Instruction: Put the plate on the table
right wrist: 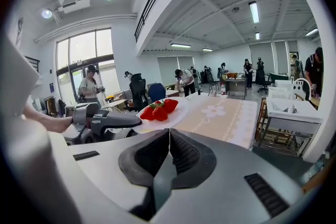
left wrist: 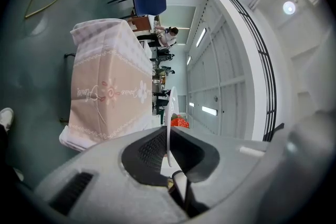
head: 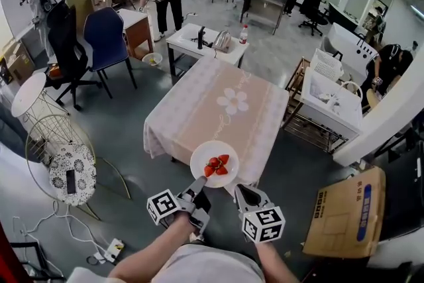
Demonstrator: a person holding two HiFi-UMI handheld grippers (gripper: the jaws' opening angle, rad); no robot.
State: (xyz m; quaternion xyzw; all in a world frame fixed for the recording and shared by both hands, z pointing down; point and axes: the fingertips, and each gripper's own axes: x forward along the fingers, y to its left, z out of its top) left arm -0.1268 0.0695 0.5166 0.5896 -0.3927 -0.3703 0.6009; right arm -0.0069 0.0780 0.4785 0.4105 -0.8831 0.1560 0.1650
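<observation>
Closest in, the left tool, smooth grey plastic, is clamped on the near rim of the plate. Its ribbed black pads pinch a thin white edge that shows as a mere sliver in the left gripper view. The plate is round, glossy white, face up and about level, with no long axis, held over the near edge of the tabletop. Red, bumpy strawberries are heaped at its centre. The right tool sits just beside, jaws pressed together on nothing. A pink cloth with a flower motif drapes down. Whether plate touches cloth, can't tell; its near rim is buried between the jaws.
</observation>
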